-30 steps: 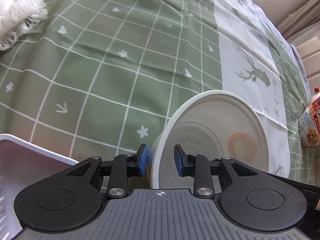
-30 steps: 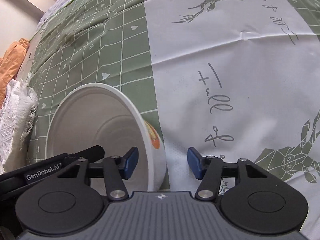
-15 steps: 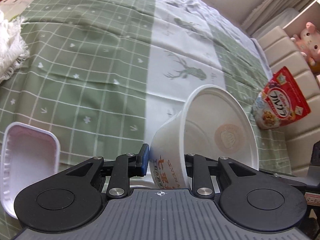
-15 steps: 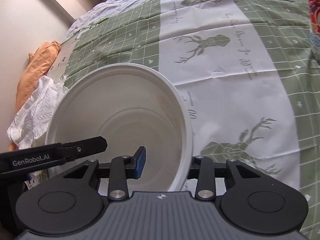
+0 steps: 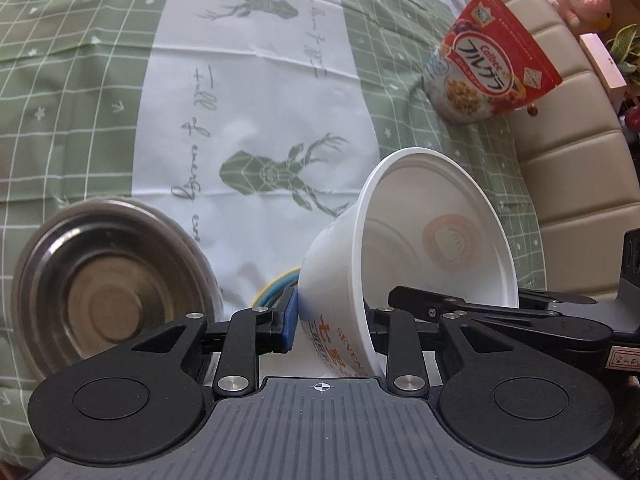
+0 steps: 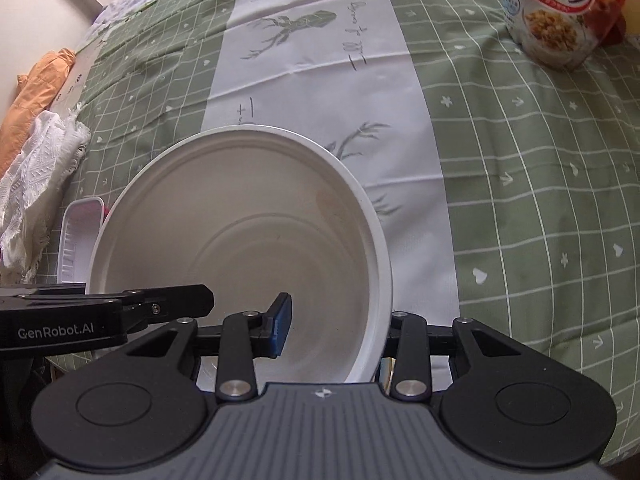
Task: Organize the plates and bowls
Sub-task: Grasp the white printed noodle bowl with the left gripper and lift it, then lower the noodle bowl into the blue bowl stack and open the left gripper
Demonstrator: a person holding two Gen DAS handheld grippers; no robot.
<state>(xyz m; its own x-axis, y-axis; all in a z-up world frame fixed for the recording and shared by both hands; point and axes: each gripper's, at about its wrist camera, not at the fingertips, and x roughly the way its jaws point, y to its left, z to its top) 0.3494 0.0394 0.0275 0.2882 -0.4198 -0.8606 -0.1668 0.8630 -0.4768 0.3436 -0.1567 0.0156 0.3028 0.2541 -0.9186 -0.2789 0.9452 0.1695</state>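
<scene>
Left tongs (image 5: 330, 326): yours are closed on the wall of the white paper bowl (image 5: 424, 240); one blue pad presses the printed outside at 9 o'clock of the rim, the other finger is inside the bowl, hidden by its wall
Right tongs (image 6: 334, 330): clamped on the same bowl's opposite rim; the blue pad (image 6: 280, 324) sits inside, its partner is outside behind the rim; their jaws have just been closing onto that wall
White paper bowl: held between both tongs, lifted clear of the cloth and tipped so its mouth faces the right camera
Steel bowl (image 5: 108, 292): at 9 o'clock of the left tongs, lying on the cloth, blurred
White plastic tray (image 6: 78, 240): at 9 o'clock of the paper bowl in the right view, near the white knitted cloth (image 6: 36, 196)
Tablecloth (image 6: 520, 200): green check with a white deer band, beneath everything
Cereal bag (image 5: 492, 64): at 1 o'clock, well apart, leaning at the cushioned seat (image 5: 576, 152)
</scene>
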